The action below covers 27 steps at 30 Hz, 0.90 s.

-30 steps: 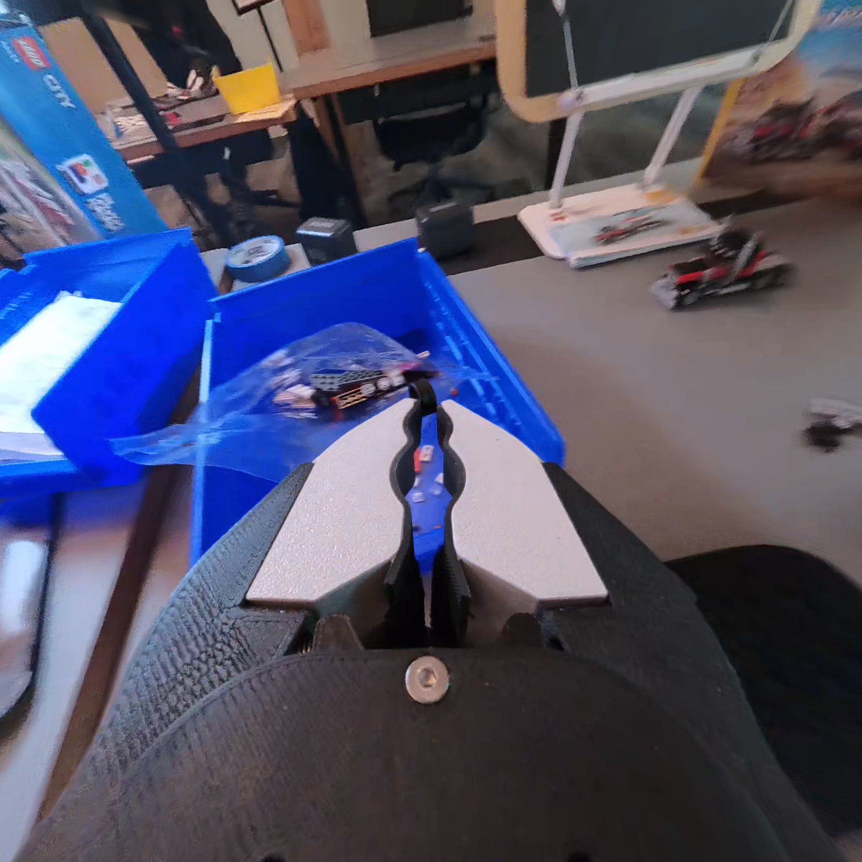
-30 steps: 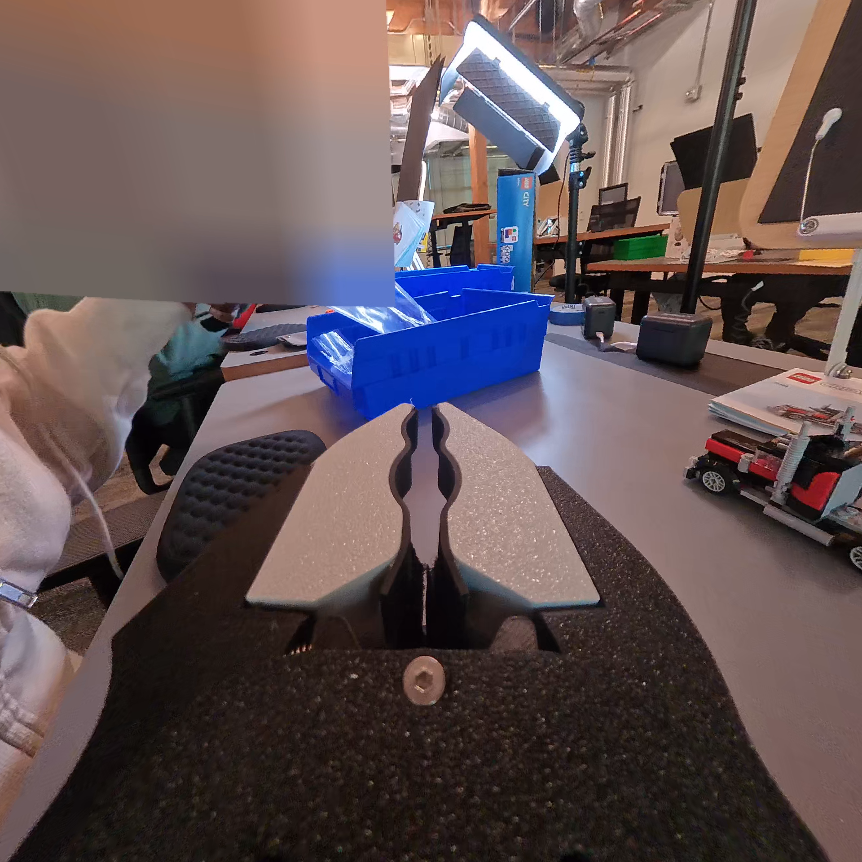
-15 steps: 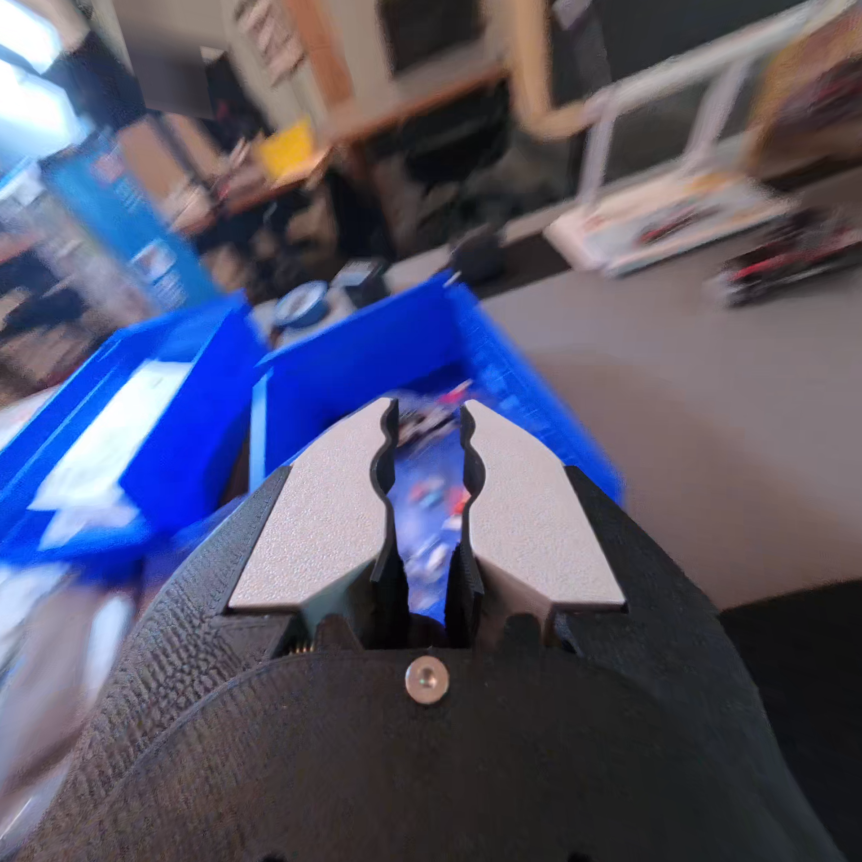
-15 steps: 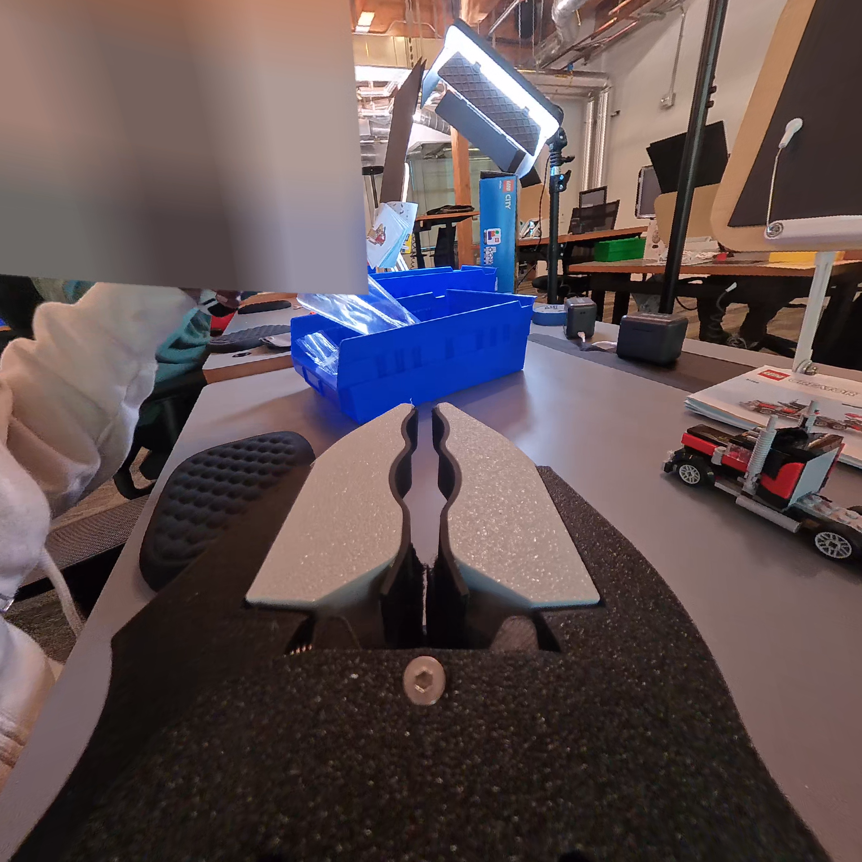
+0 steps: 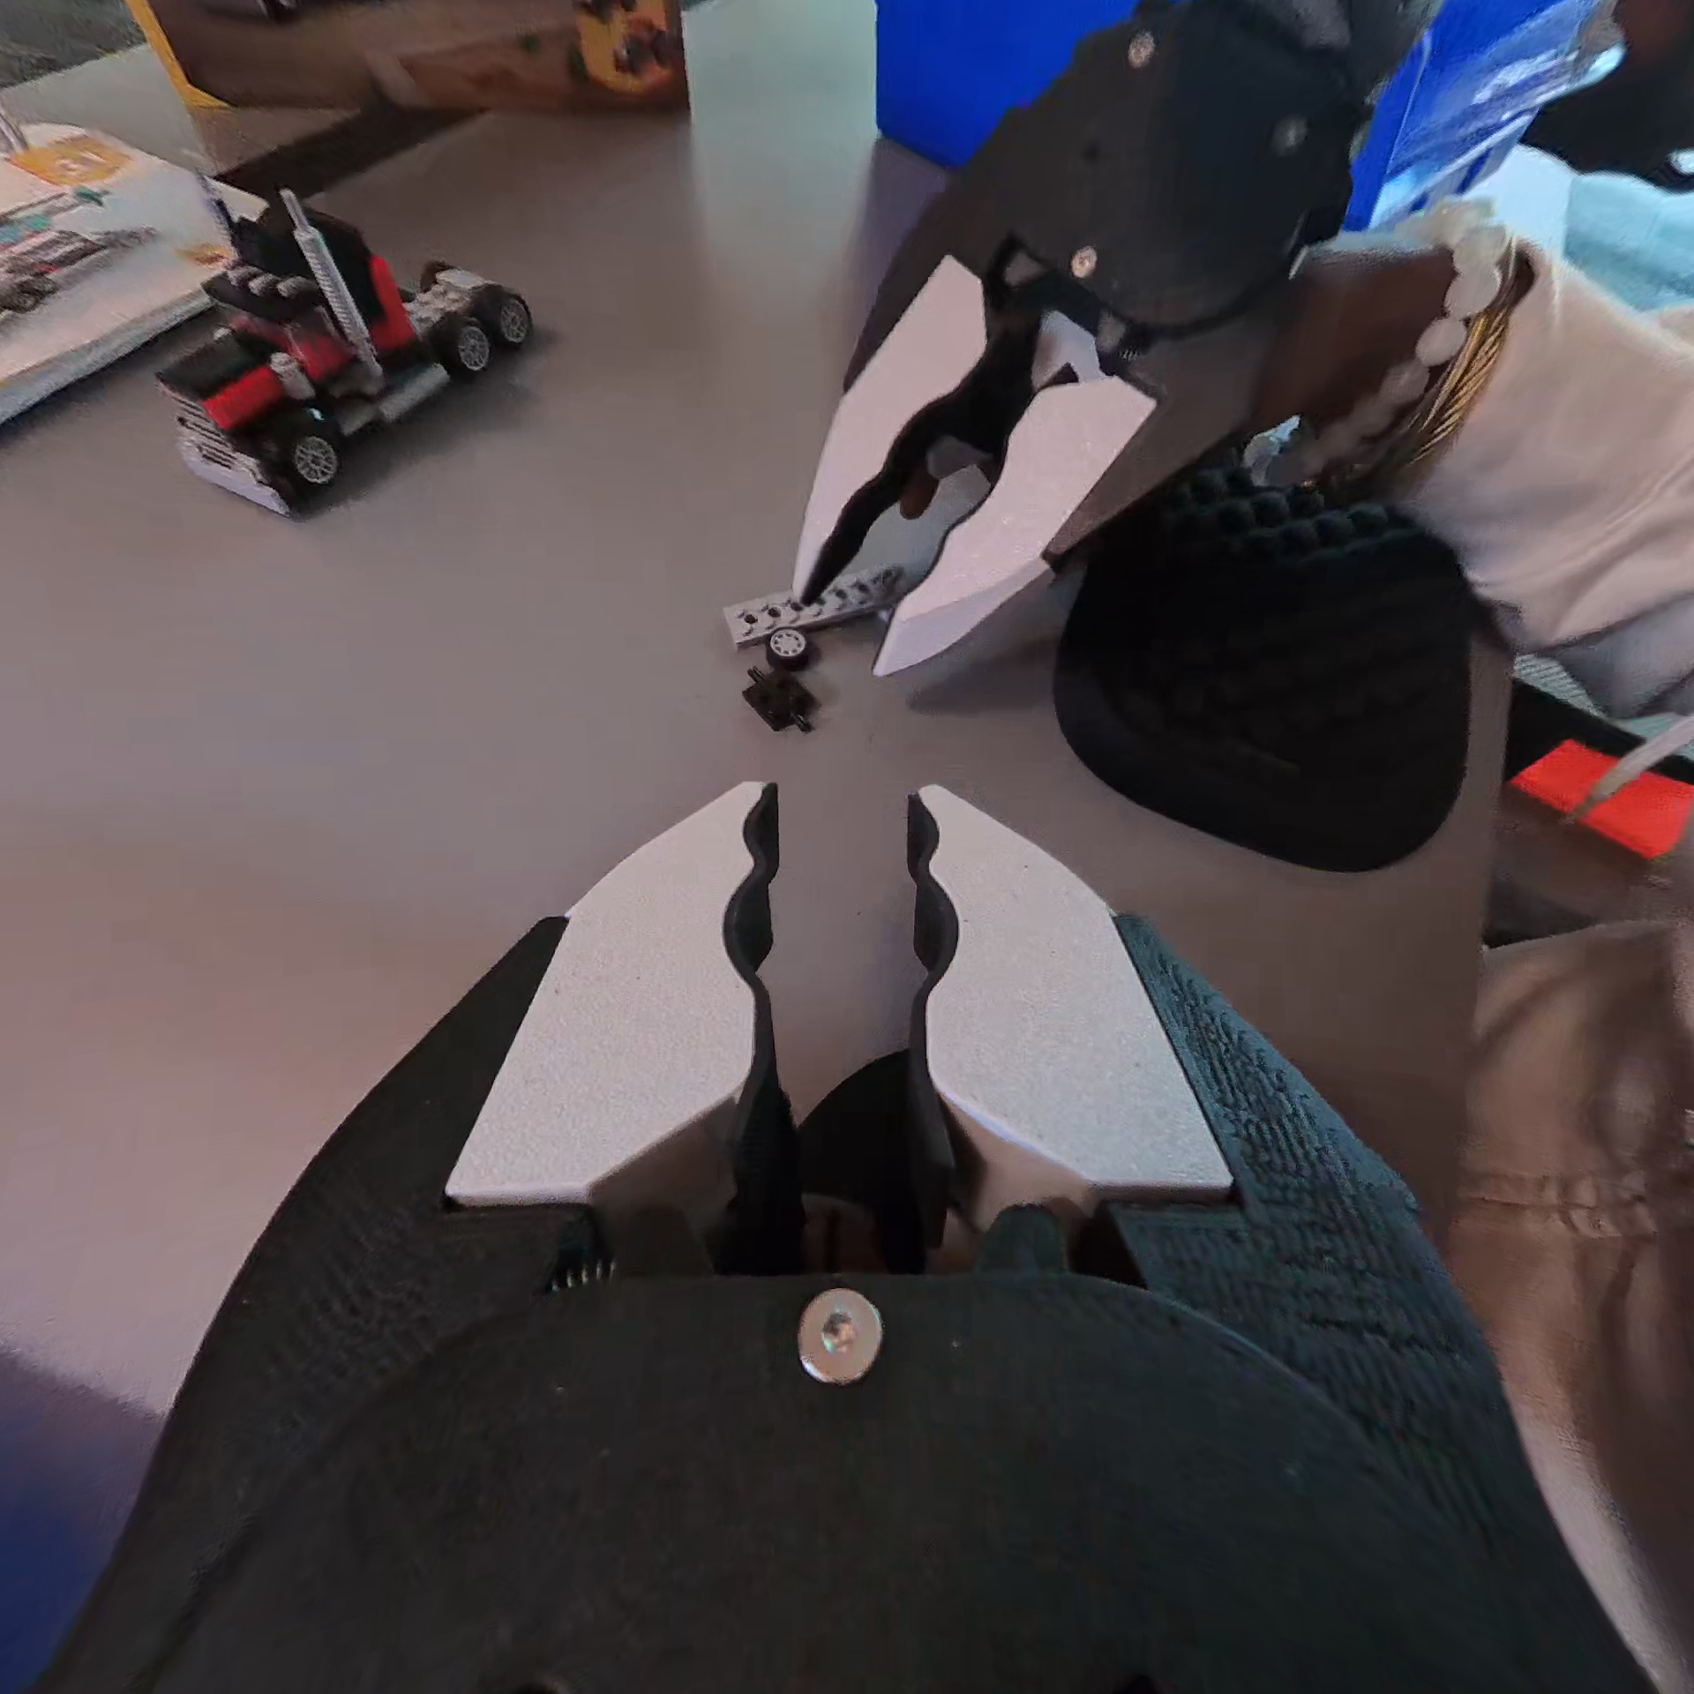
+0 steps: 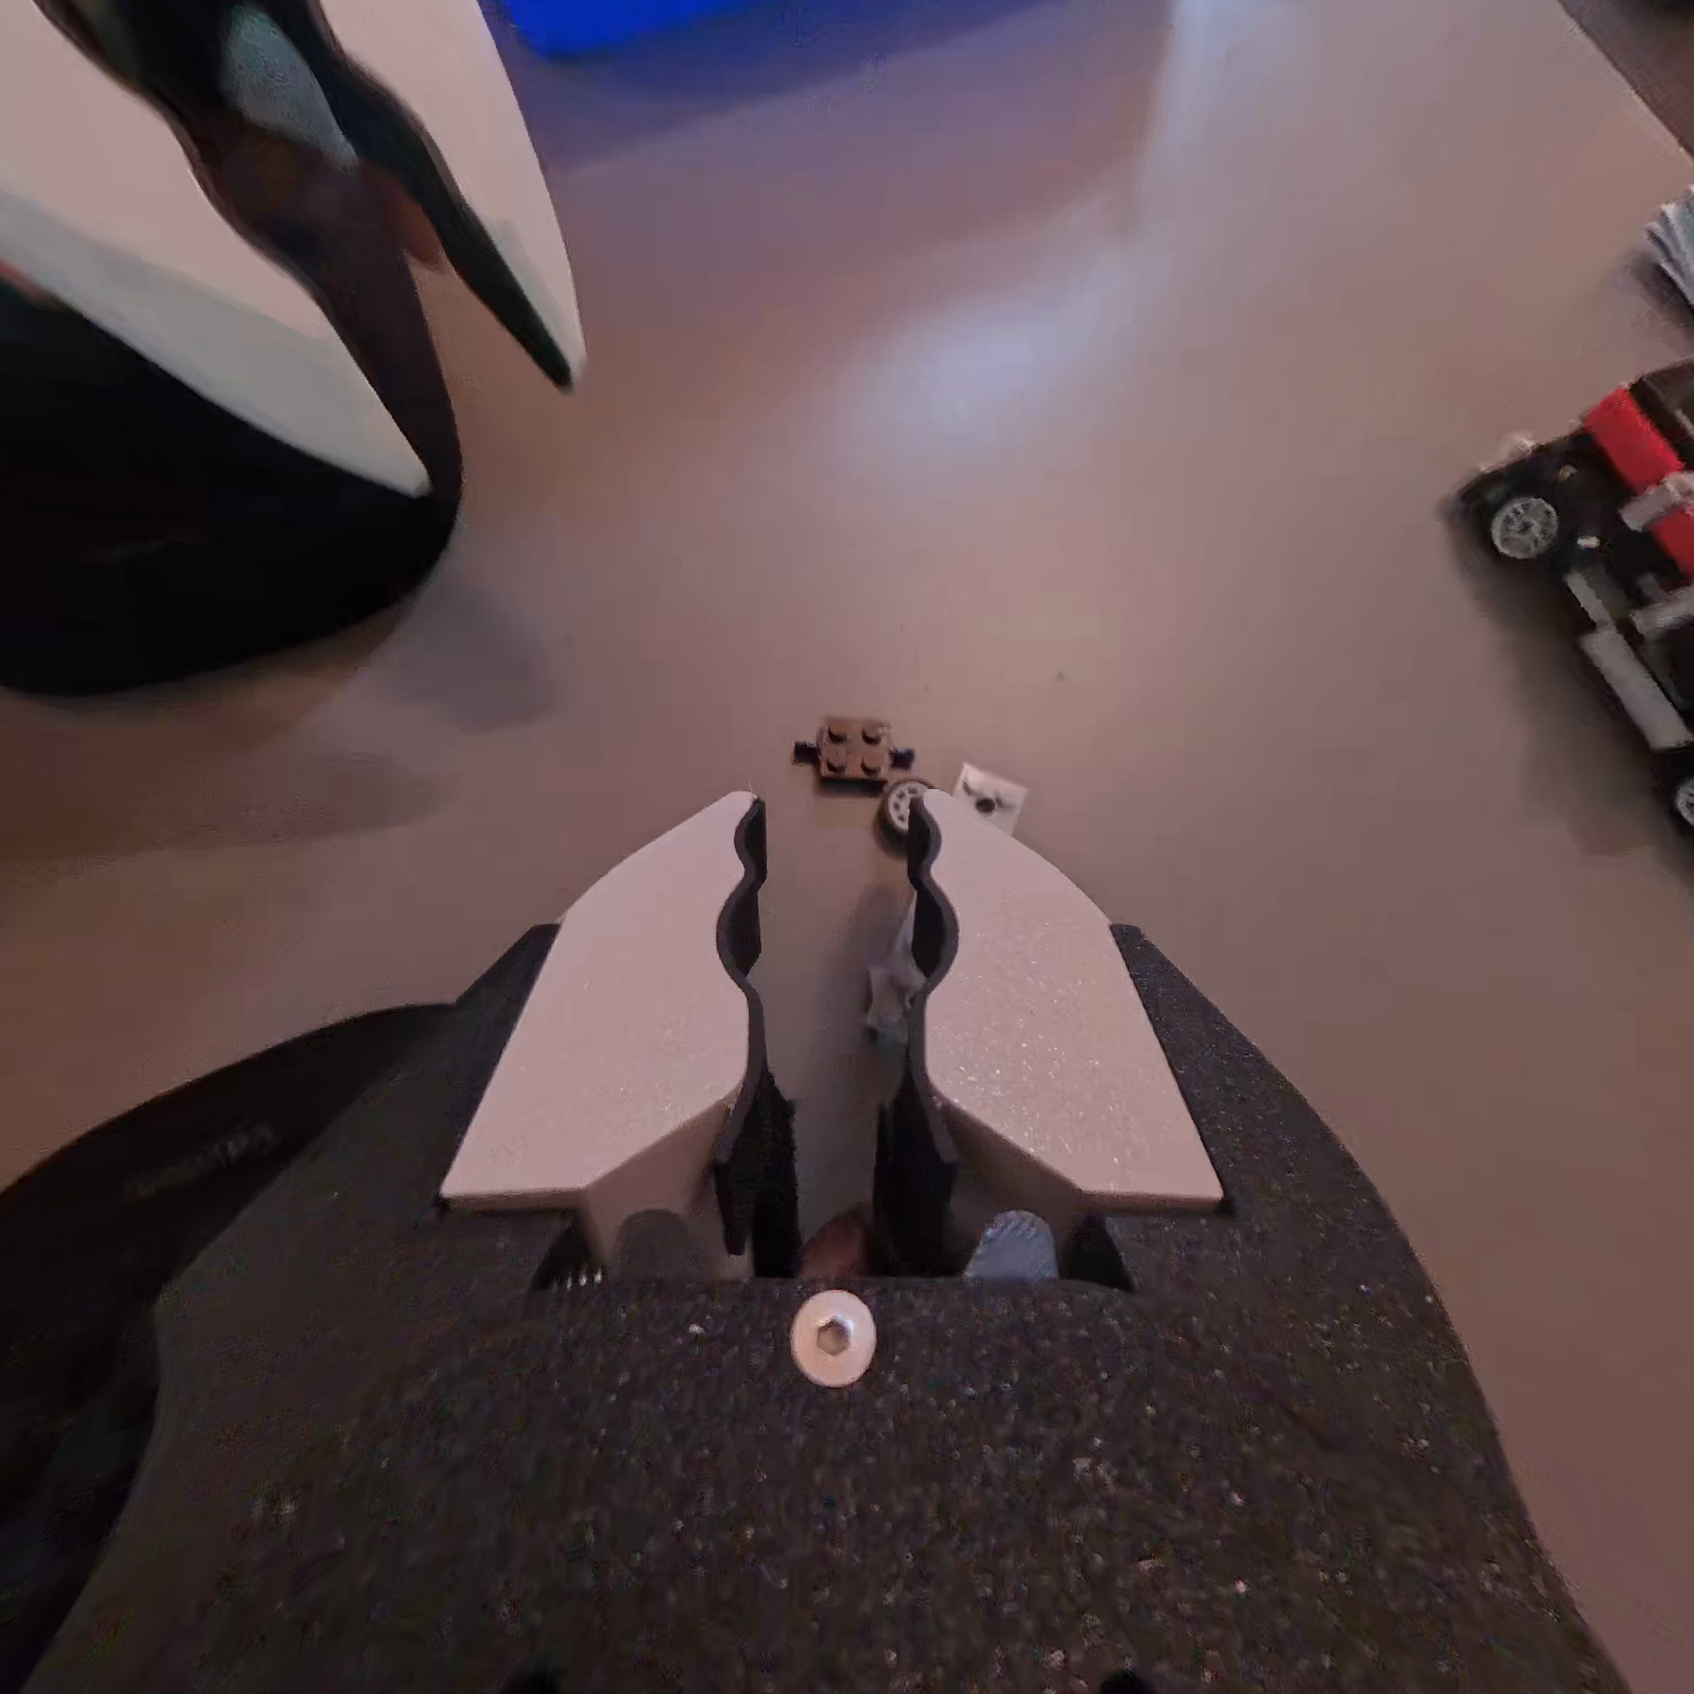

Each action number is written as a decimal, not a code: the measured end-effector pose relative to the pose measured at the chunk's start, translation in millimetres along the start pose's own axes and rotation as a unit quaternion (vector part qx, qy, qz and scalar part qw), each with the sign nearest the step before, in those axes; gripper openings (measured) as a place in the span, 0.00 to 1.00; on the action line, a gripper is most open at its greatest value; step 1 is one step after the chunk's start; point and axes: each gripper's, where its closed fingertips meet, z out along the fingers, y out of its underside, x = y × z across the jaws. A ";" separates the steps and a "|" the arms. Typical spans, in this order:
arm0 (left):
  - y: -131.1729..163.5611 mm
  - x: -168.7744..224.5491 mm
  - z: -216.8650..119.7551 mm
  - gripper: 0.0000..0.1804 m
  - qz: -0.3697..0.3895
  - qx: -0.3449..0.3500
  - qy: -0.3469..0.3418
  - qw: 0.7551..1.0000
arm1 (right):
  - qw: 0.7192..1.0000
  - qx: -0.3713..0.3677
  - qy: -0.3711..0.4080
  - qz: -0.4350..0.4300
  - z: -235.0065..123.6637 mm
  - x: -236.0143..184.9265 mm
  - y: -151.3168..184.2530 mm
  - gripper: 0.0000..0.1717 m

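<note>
Grey counter (image 5: 367,733) lies under both our tools. Our left tool (image 5: 841,788) hangs released over bare counter, small pieces at twelve o'clock. Our right tool (image 6: 836,807) is spread too, straddling a grey strip (image 5: 807,610) beside a small wheel (image 6: 903,807) and black plate (image 6: 854,750); a toy truck (image 5: 339,367) stands well apart at ten o'clock.

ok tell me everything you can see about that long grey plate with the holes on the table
The long grey plate is a flat, narrow plastic building-toy strip with a row of dark holes. It lies flat and slightly angled on the grey table. One fingertip of the open right gripper is at its top; contact is unclear. A small wheel sits against its near edge.
</note>
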 end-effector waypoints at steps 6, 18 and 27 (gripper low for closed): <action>3.2 -6.7 1.5 0.14 -0.017 0.023 -0.018 0.999 | 0.999 -0.036 0.020 -0.010 11.5 14.3 5.9 0.14; -21.3 -25.3 -11.6 0.12 -0.147 0.128 -0.012 0.981 | 0.954 0.156 0.084 -0.242 -13.4 -14.5 -58.3 0.08; -41.7 3.0 2.7 0.07 -0.221 0.173 0.110 0.954 | 0.901 0.218 0.128 -0.353 -25.0 -43.7 -84.2 0.08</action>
